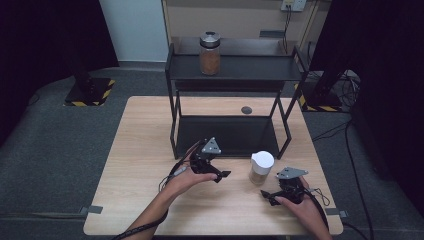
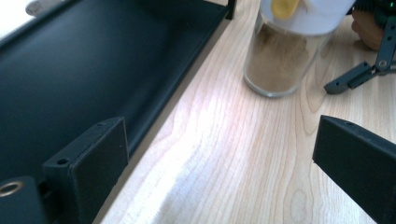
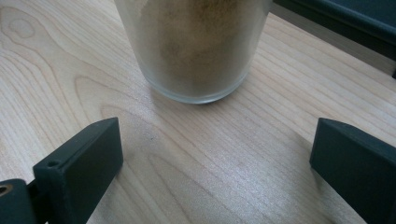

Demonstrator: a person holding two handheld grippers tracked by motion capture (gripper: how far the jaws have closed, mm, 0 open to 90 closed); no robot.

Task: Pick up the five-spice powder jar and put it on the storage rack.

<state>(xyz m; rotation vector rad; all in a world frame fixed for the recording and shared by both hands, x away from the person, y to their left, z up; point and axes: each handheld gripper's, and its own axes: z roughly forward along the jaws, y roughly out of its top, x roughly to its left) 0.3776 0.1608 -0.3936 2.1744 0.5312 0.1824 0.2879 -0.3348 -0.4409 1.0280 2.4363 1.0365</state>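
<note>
between both open tongs, left tongs (image 1: 223,175), right tongs (image 1: 267,196), white-lidded jar (image 1: 261,167) near shelf edge (image 1: 225,154), bare table (image 1: 145,150) leftward

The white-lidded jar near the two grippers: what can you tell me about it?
The white-lidded jar is a clear glass cylinder, mostly filled with brown powder, closed by a white lid showing a yellow spot. It stands upright on the wooden table, just in front of the black shelf rack. Nothing grips it: the right gripper faces it with open jaws, short of the glass.
</note>
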